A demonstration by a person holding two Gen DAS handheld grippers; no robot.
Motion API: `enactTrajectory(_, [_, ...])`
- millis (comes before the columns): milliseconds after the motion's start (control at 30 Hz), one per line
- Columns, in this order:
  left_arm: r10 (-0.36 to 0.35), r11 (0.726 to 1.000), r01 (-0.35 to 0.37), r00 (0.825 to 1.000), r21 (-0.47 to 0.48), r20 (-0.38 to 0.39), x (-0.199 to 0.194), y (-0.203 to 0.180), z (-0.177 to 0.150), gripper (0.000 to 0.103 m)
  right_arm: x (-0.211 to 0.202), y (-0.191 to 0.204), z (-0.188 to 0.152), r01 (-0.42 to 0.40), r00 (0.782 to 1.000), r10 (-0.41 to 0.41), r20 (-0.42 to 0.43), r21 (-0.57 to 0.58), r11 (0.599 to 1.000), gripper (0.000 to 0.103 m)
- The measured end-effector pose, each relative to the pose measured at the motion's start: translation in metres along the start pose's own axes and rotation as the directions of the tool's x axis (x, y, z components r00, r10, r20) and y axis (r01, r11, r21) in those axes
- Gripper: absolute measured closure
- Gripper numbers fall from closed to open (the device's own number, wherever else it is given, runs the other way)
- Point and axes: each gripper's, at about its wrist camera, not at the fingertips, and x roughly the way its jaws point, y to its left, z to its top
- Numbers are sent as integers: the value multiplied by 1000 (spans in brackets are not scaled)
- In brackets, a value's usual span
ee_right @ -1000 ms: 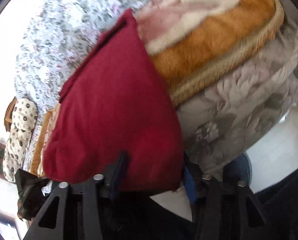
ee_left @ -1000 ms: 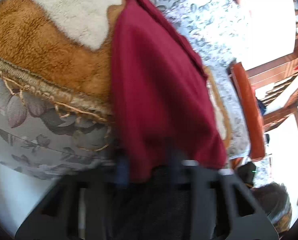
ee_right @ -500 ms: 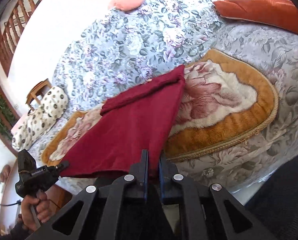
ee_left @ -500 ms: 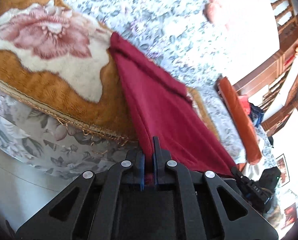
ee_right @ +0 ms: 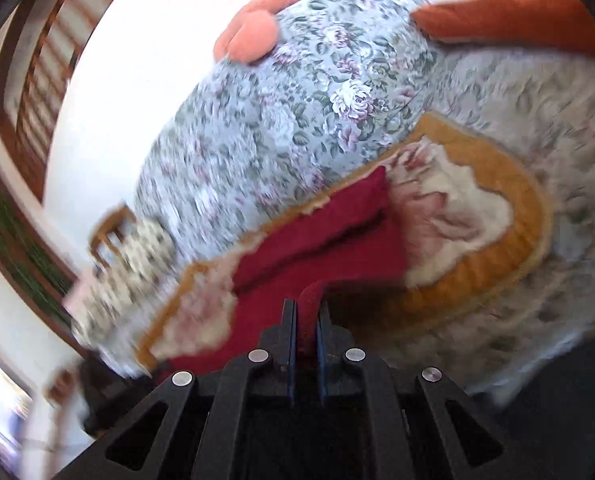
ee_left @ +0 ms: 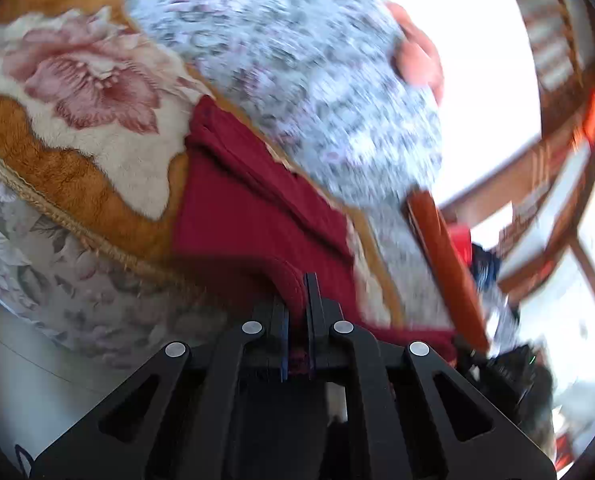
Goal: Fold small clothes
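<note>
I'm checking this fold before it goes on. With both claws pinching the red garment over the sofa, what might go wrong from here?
Each claw holds only a thin bit of the red garment's edge: the left claw and right claw may lose it if pulled. The far end of the garment lies bunched in a ridge, so the fold may come out uneven. The plush floral mat beneath could drag on the cloth.

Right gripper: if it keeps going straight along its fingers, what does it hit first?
Most likely the red cloth it is already shut on, which stretches ahead over the orange floral mat. Beyond that comes the sofa's floral backrest. Blur makes depth uncertain.
</note>
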Motion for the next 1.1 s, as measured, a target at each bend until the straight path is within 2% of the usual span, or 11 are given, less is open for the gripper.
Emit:
enactTrajectory(200, [-9,1000,10,996,-8,84,45,-13,67,99,69,-15,63,-61,998,60,8,97,993,96])
enactTrajectory(400, [46,997,-50,996,54,80,134,-27,158,99,149,-23,143,2,1000,-4,28,86,996,96])
enactTrajectory(500, [140,987,-143,989,71,45,179,-15,179,98,193,-37,165,59,998,-62,26,95,994,96])
enactTrajectory(700, [309,945,-307,951,114,-5,228,22,182,95,266,-62,167,130,990,-126,-62,59,990,95])
enactTrajectory(733, [334,937,-330,942,118,-19,234,26,182,92,270,-65,165,143,988,-140,-58,52,988,94])
enactTrajectory(833, [352,933,-344,934,104,-66,243,31,183,71,278,-69,167,175,984,-174,-36,33,984,73])
enactTrajectory(933, [346,935,-343,938,89,-19,231,16,185,48,274,-61,168,159,987,-159,21,8,987,64])
enactTrajectory(967, [362,927,-363,932,91,25,220,7,184,31,270,-56,168,152,988,-151,41,-15,988,63])
enactTrajectory(1000, [370,922,-376,926,93,71,210,-1,183,21,265,-49,167,155,986,-152,62,-55,986,63])
enactTrajectory(1033, [378,916,-390,918,97,117,198,-10,180,20,261,-44,165,153,987,-147,72,-87,984,63])
enactTrajectory(1100, [432,886,-453,884,101,178,177,-24,170,20,256,-35,158,167,985,-156,78,-155,974,63])
